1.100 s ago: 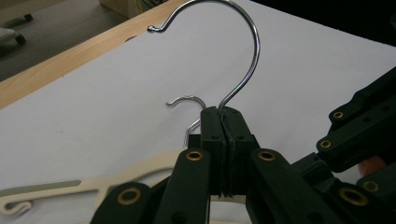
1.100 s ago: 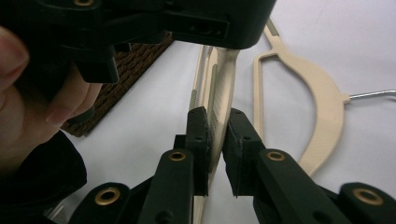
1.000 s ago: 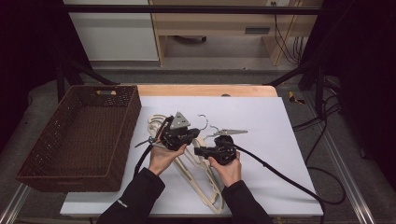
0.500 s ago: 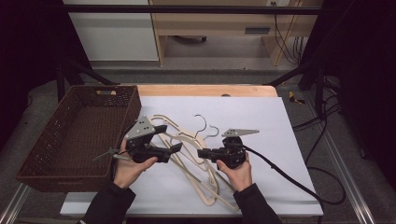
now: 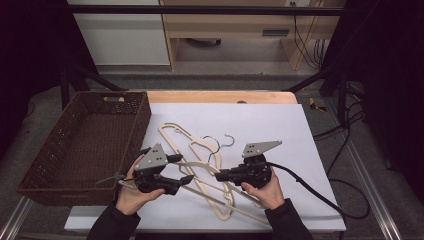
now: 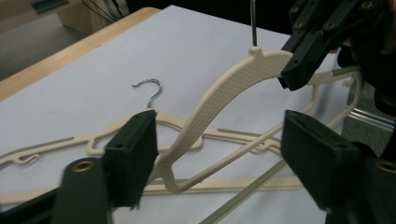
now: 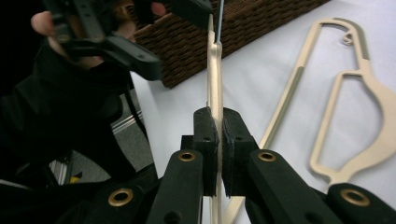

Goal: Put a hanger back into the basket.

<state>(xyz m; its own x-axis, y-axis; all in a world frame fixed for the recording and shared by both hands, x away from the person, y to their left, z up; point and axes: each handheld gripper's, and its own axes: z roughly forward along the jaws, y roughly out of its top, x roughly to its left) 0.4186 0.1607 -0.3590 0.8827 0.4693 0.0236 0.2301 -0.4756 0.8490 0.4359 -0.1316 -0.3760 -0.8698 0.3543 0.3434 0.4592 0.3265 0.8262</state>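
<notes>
Several cream plastic hangers (image 5: pixel 176 136) with metal hooks (image 5: pixel 229 140) lie tangled on the white sheet. My right gripper (image 5: pixel 221 175) is shut on the shoulder of one cream hanger (image 7: pixel 215 70), which stands edge-on between its jaws. In the left gripper view that same hanger (image 6: pixel 219 98) arches up off the sheet, with the right gripper's jaws clamped near its neck. My left gripper (image 5: pixel 185 169) stands open just left of the pile, level with the raised hanger's lower end. In its own view my left gripper (image 6: pixel 222 156) has its jaws wide apart, touching nothing.
A brown wicker basket (image 5: pixel 60 150) stands at the left, overhanging the white sheet (image 5: pixel 280 125). A black cable (image 5: pixel 320 195) trails right from the right gripper. A wooden table edge (image 5: pixel 220 97) runs along the back.
My left gripper has pulled left and towards the person, away from the right gripper. The right gripper has drifted slightly nearer the front edge, still clamped on the hanger.
</notes>
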